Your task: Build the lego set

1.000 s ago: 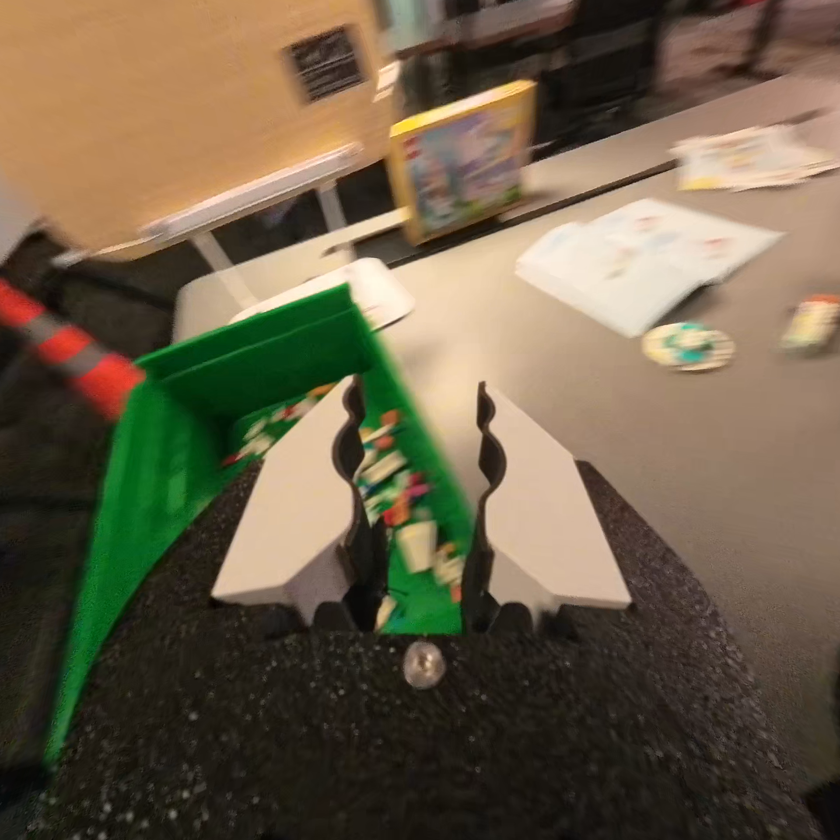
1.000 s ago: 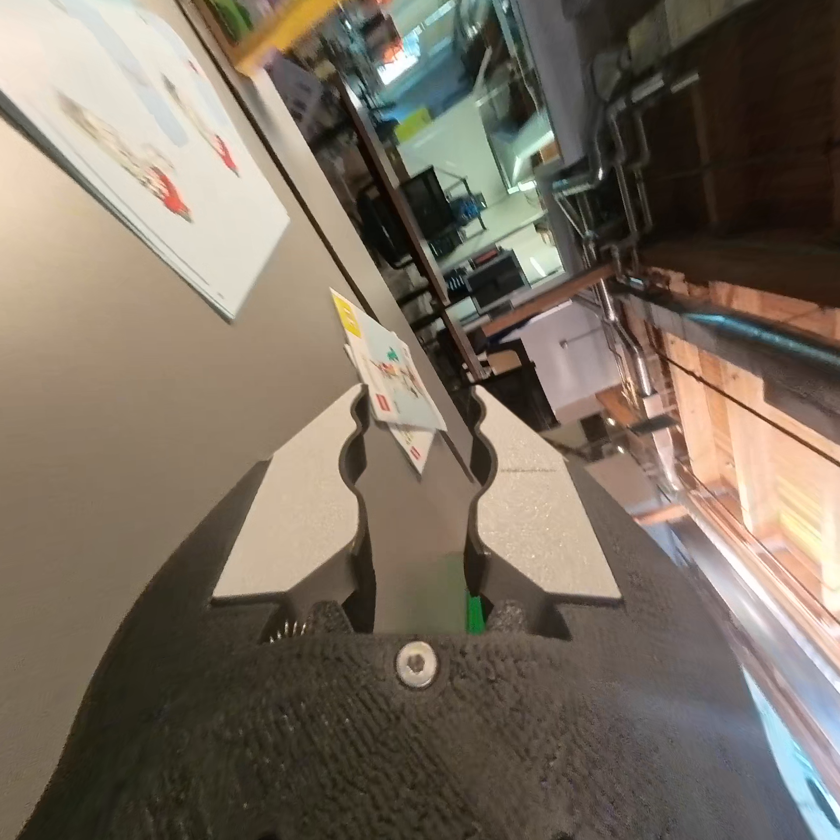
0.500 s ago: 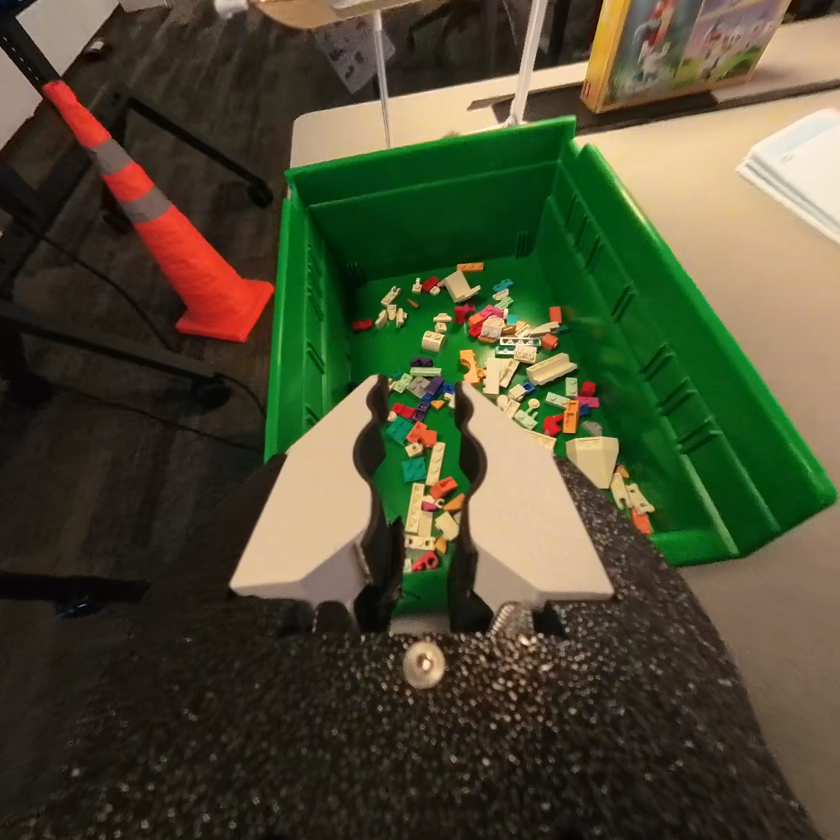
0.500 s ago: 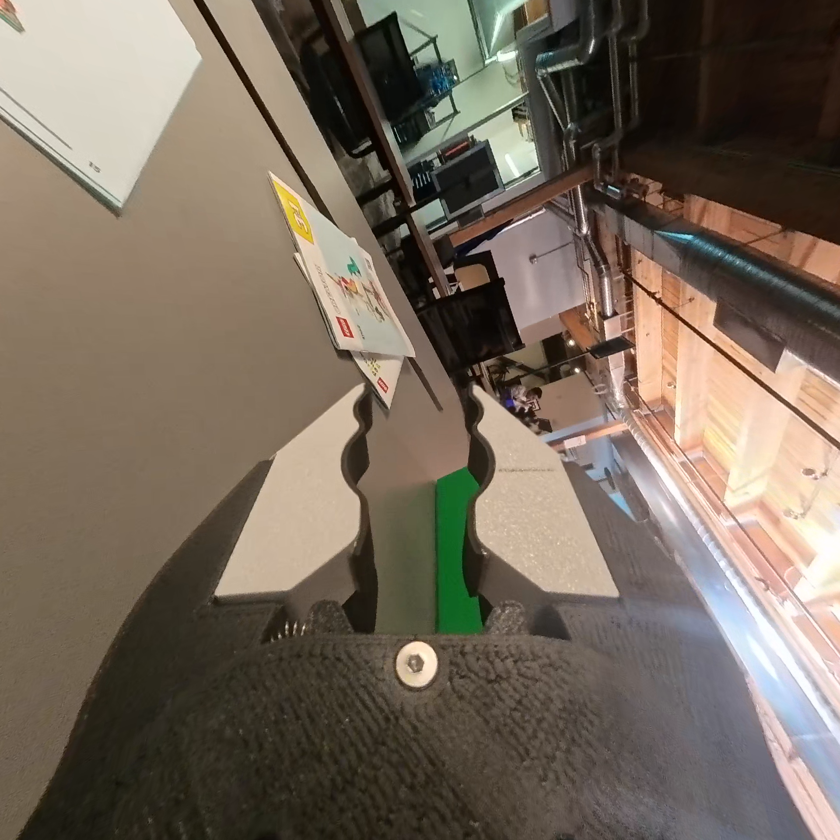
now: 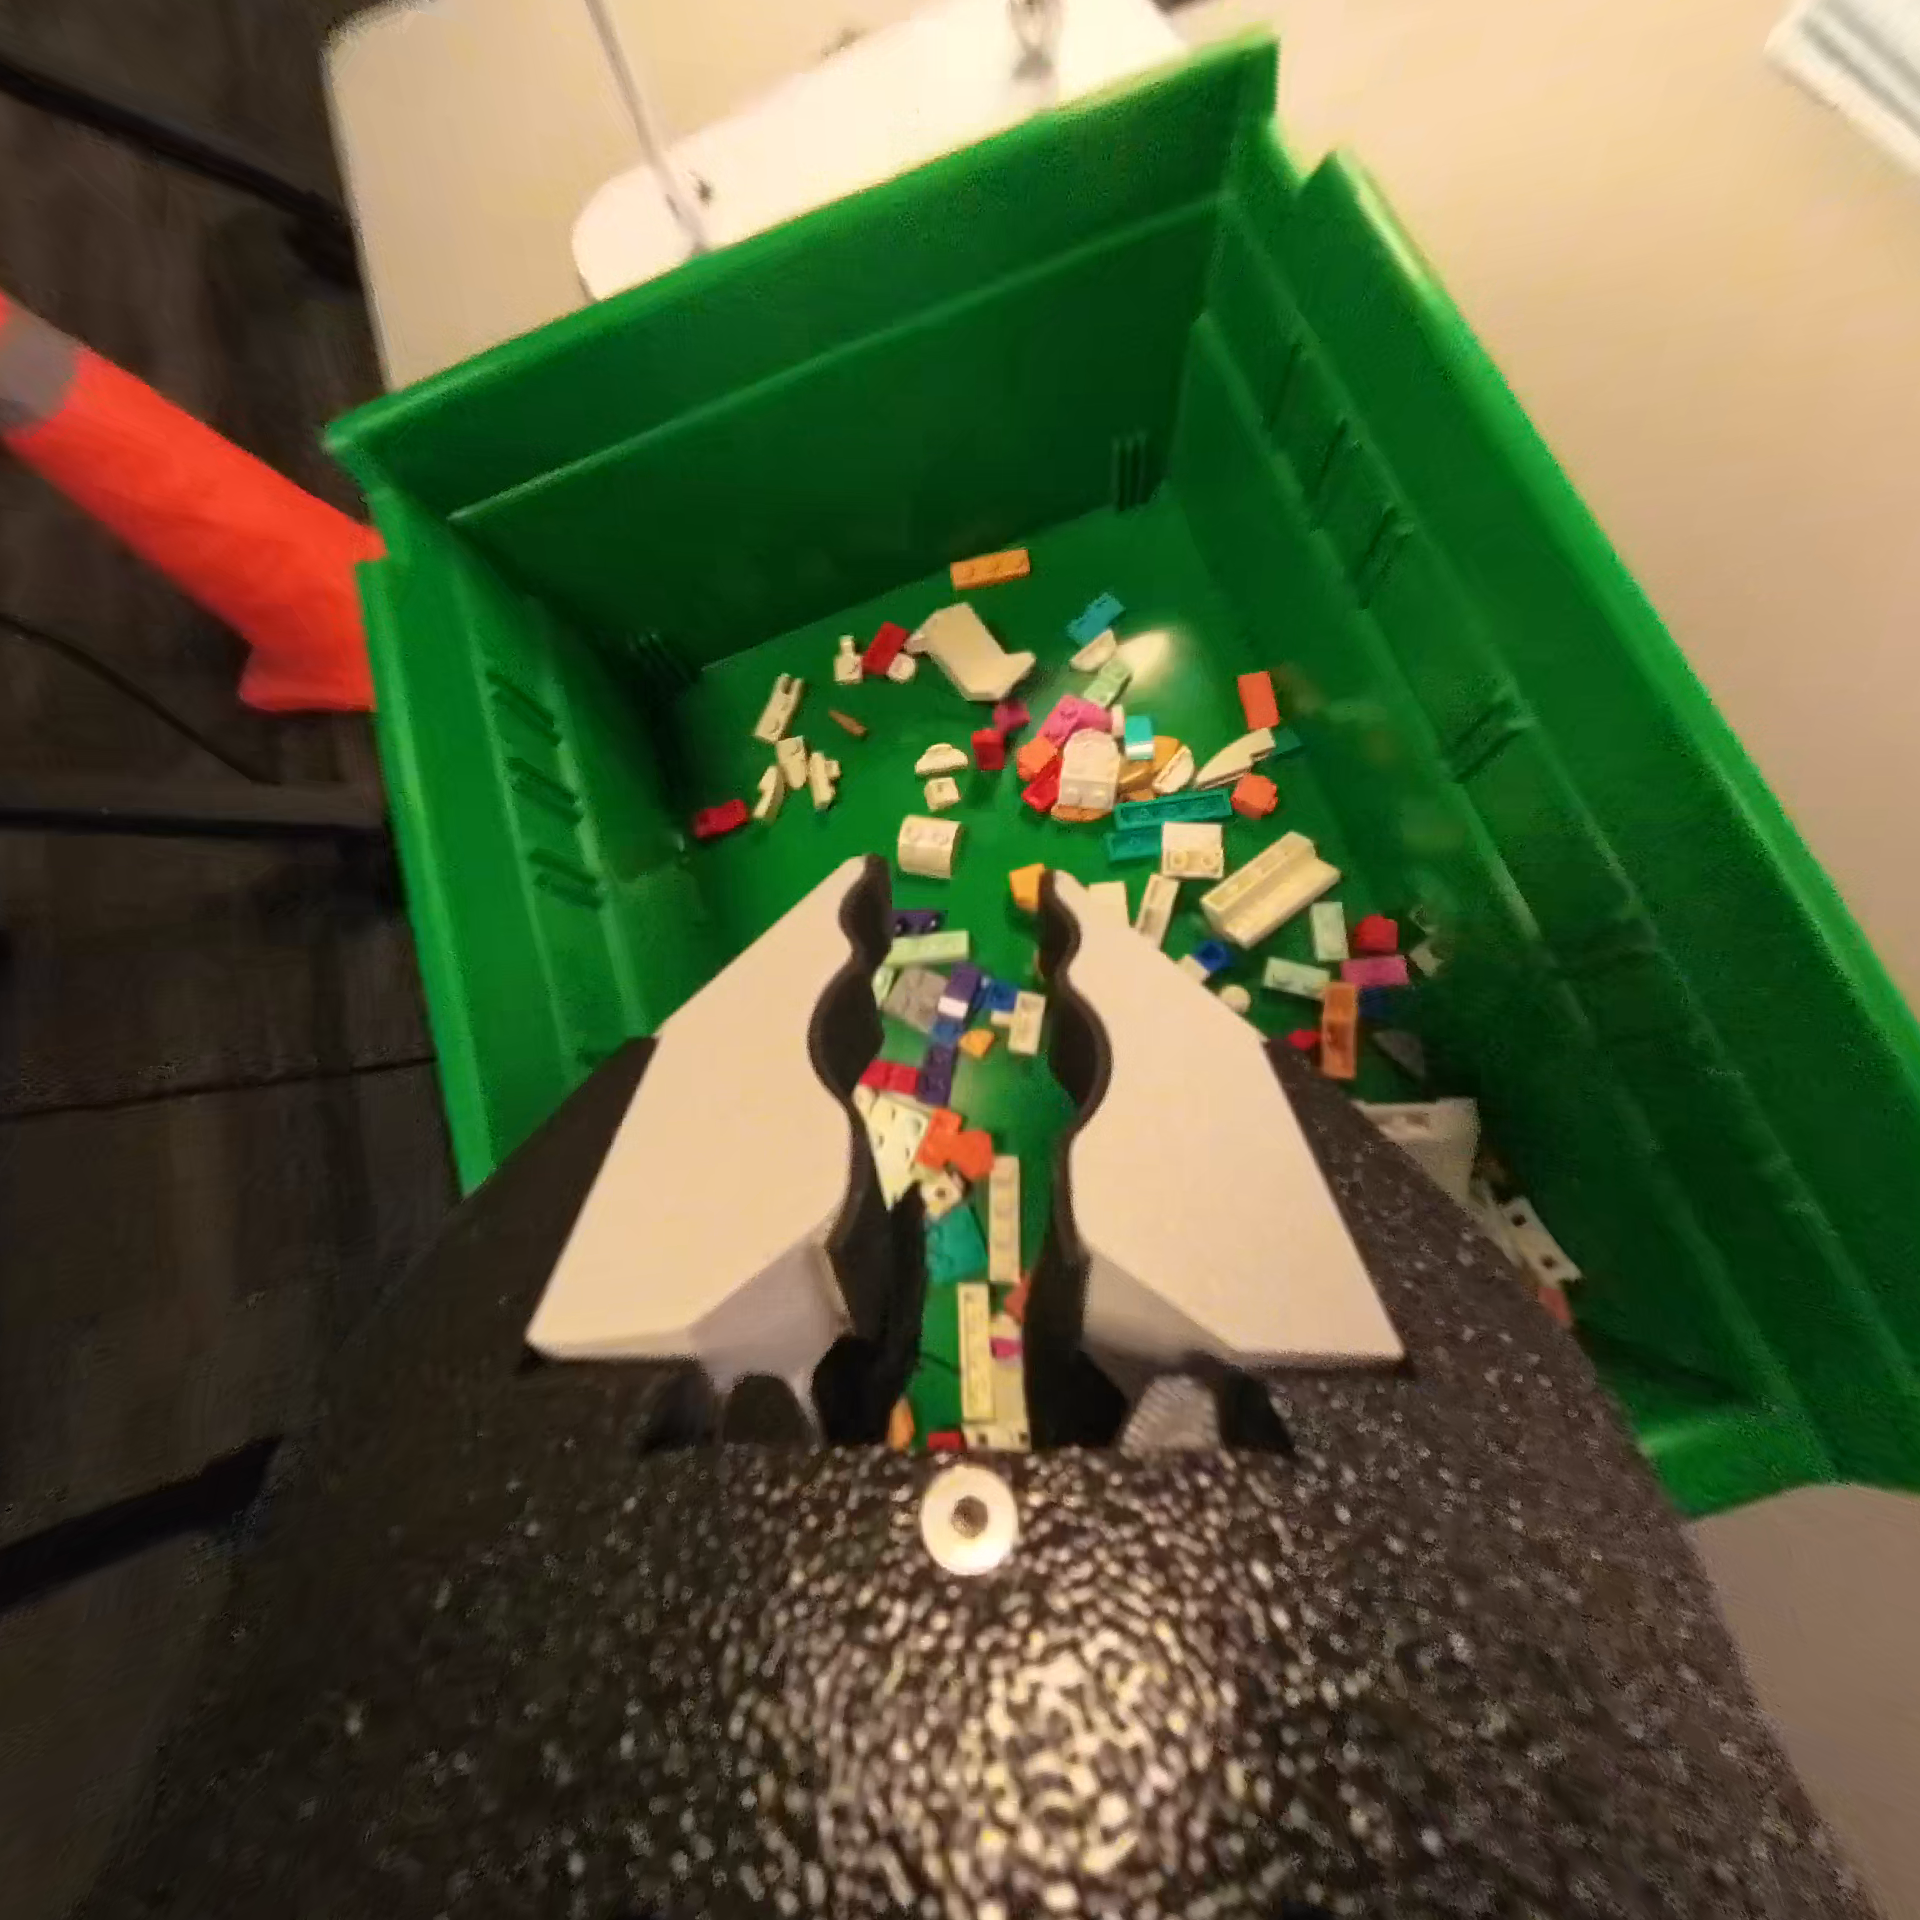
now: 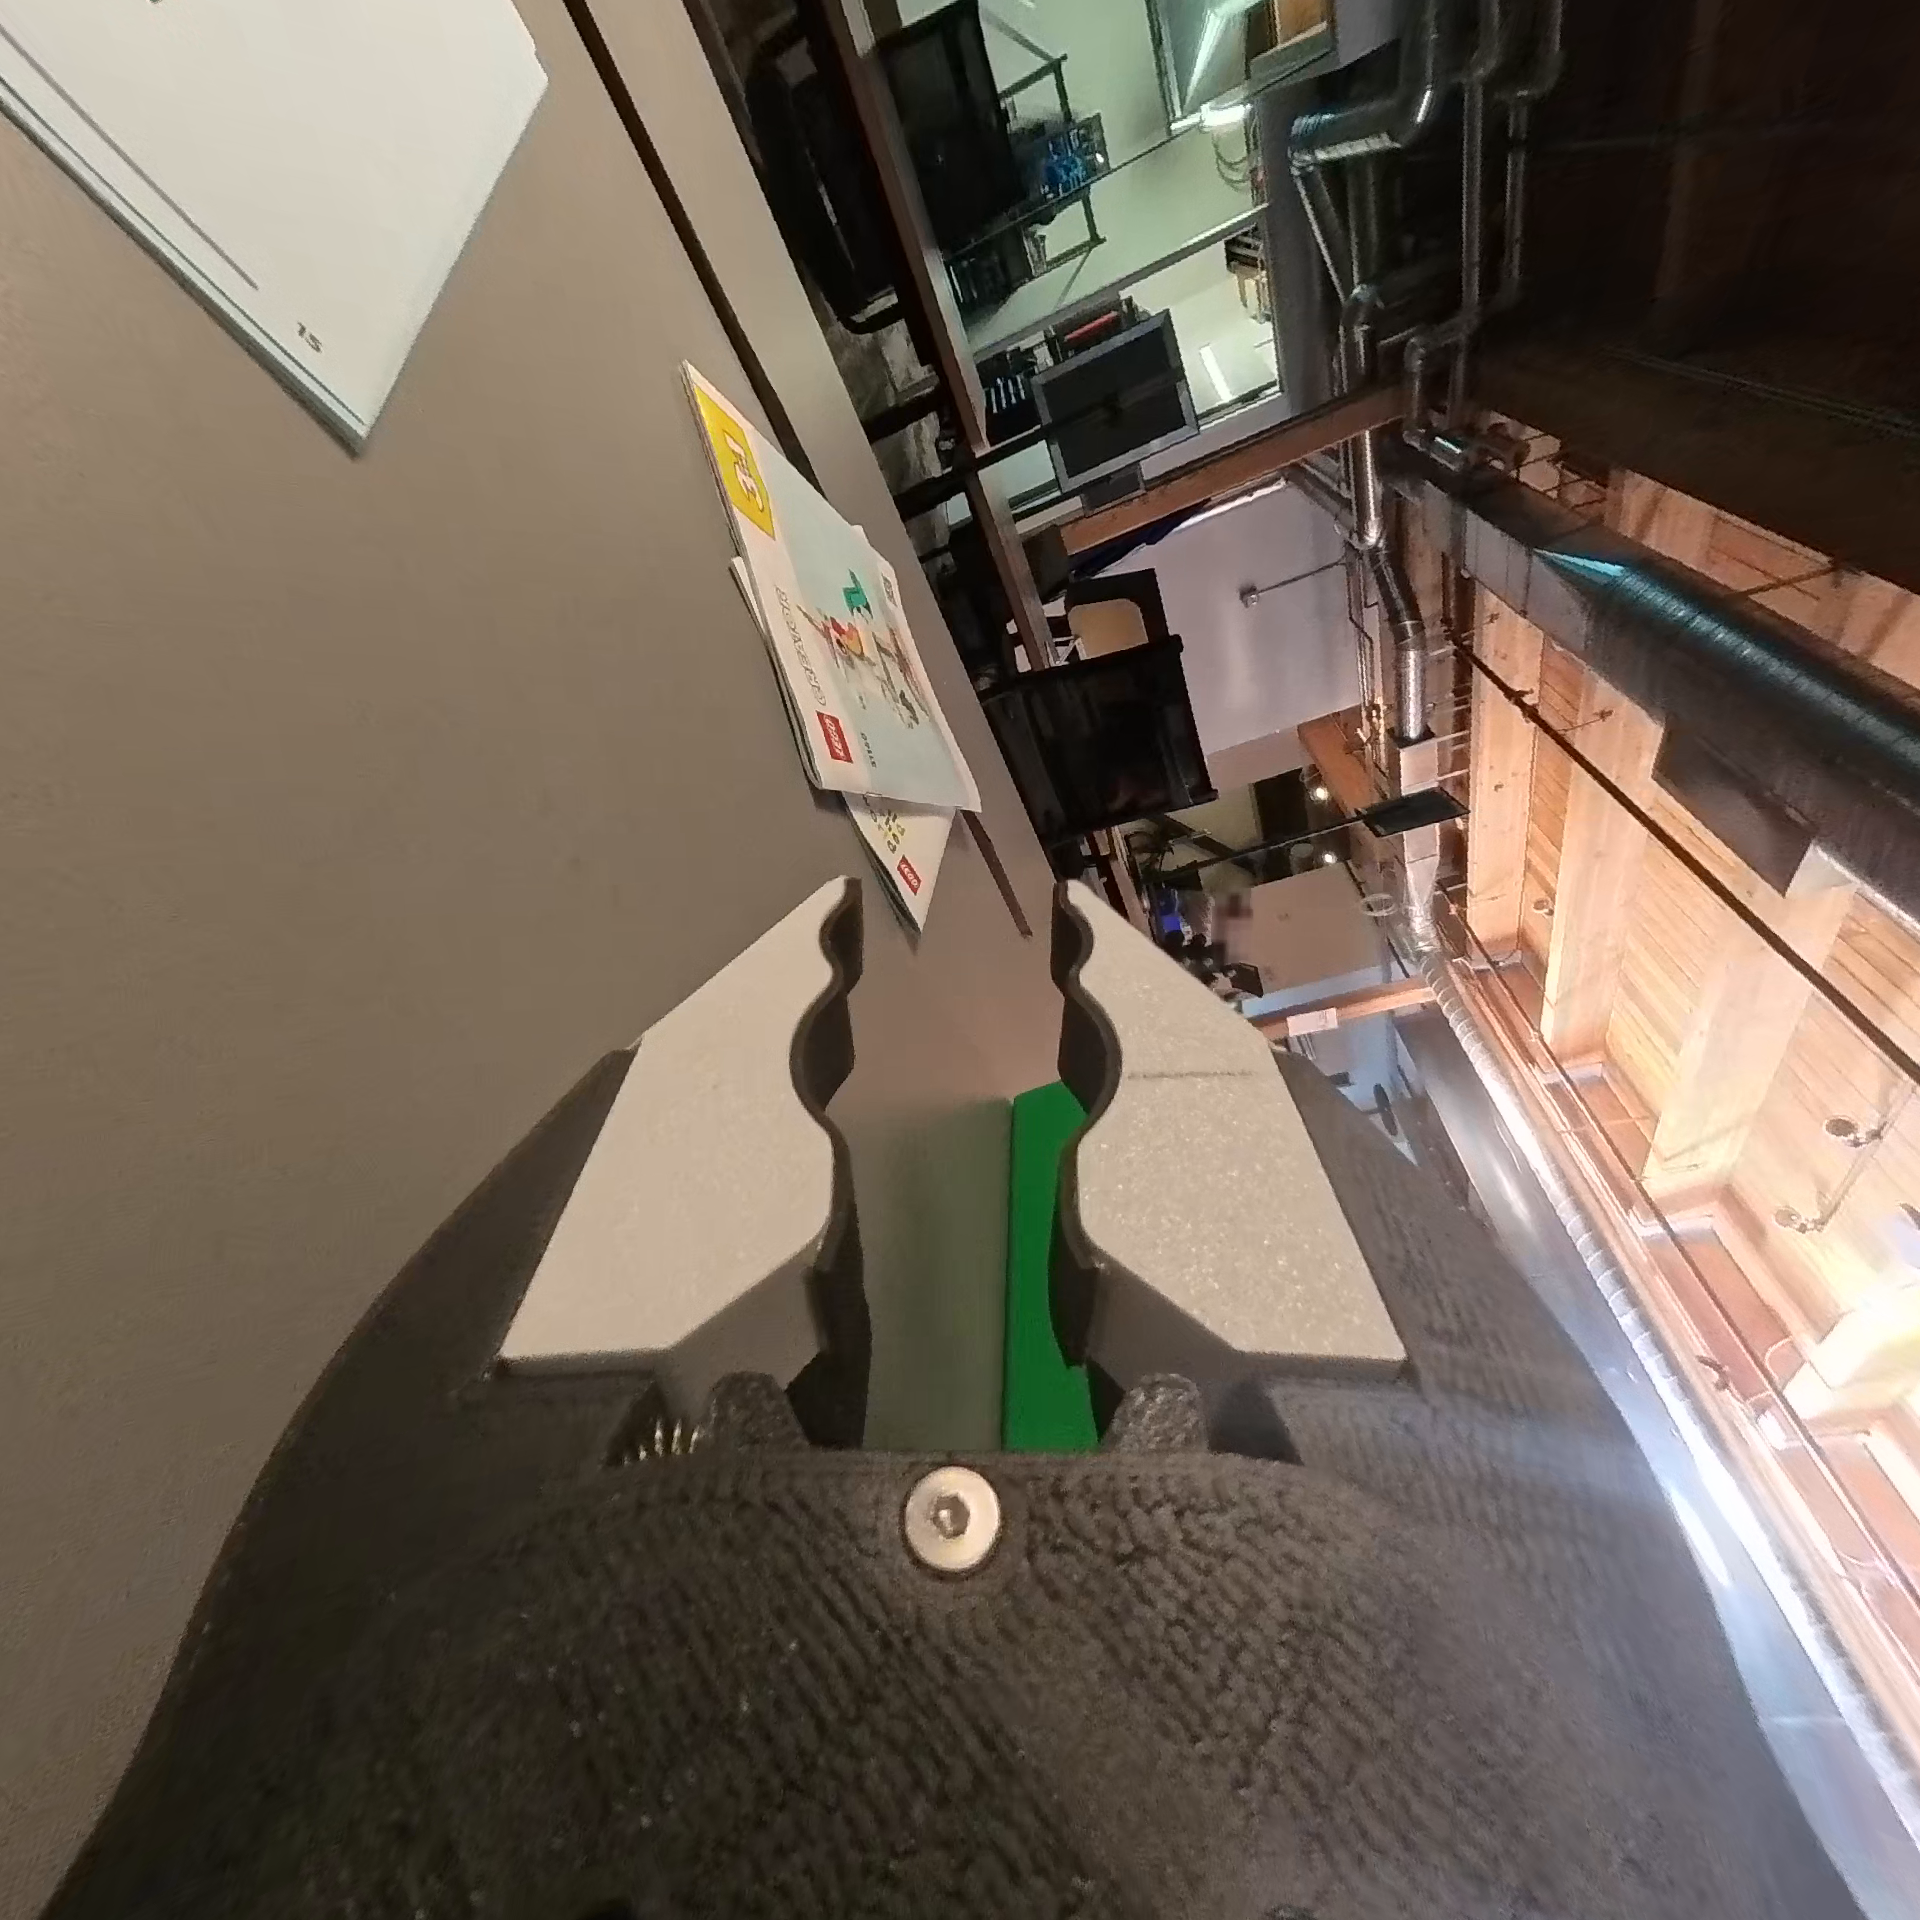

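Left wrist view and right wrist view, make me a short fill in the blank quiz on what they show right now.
1. The loose bricks lie inside a bin coloured ____.
2. The left gripper holds ____ between its open fingers.
3. Beside the bin stands a traffic cone coloured ____.
4. Ahead of the right gripper, the booklets lie on the ____.

Missing words: green; nothing; orange; table

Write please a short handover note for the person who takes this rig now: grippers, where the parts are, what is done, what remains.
Left gripper: open, empty, over the green bin.
Right gripper: open, empty, turned sideways beside the bin's green edge.
Loose bricks all lie in the bin; booklets lie on the grey table.
Done: no assembled part is visible.
Left: pick a first brick and start building.
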Available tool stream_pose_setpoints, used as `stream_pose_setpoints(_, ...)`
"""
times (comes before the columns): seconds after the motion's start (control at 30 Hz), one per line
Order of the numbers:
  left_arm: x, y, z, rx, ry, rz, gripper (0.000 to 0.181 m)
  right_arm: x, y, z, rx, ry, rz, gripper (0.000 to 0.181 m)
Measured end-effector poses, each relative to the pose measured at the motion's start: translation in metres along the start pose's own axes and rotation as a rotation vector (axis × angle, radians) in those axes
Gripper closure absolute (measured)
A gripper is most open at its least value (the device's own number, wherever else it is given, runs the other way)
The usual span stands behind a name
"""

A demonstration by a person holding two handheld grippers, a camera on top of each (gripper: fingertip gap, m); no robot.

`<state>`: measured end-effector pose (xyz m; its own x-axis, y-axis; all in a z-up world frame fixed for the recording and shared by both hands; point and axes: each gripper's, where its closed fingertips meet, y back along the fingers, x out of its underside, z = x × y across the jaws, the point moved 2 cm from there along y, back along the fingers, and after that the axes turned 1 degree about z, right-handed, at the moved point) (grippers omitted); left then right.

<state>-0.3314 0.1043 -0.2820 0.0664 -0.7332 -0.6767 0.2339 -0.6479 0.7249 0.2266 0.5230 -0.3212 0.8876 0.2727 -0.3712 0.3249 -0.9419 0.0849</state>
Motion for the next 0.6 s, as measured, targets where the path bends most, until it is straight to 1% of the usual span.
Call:
stream_pose_setpoints(0.1, -0.009, -0.029, 0.002, 0.075, -0.075, 0.126, 0.158, -0.002, 0.001, -0.001, 0.002, -0.008, -0.015, 0.147)
stream_pose_setpoints(0.23, -0.01, -0.063, 0.012, 0.099, -0.198, 0.281, 0.162, -0.005, 0.003, -0.002, 0.007, -0.012, -0.038, 0.149)
stream_pose_setpoints(0.3, -0.007, -0.075, 0.012, 0.159, -0.292, 0.351, 0.165, -0.007, 0.004, -0.002, 0.004, -0.012, -0.049, 0.152)
stream_pose_setpoints(0.4, 0.0, -0.085, 0.014, 0.206, -0.433, 0.434, 0.169, -0.008, 0.005, -0.003, 0.004, -0.021, -0.062, 0.153)
stream_pose_setpoints(0.43, 0.001, -0.088, 0.017, 0.197, -0.445, 0.459, 0.17, -0.009, 0.005, -0.003, 0.005, -0.023, -0.066, 0.153)
stream_pose_setpoints(0.5, 0.003, -0.092, 0.022, 0.196, -0.409, 0.501, 0.168, -0.01, 0.005, -0.003, 0.007, -0.023, -0.071, 0.153)
stream_pose_setpoints(0.6, -0.001, -0.098, 0.017, 0.261, -0.363, 0.48, 0.166, -0.012, 0.006, -0.005, 0.023, -0.017, -0.082, 0.154)
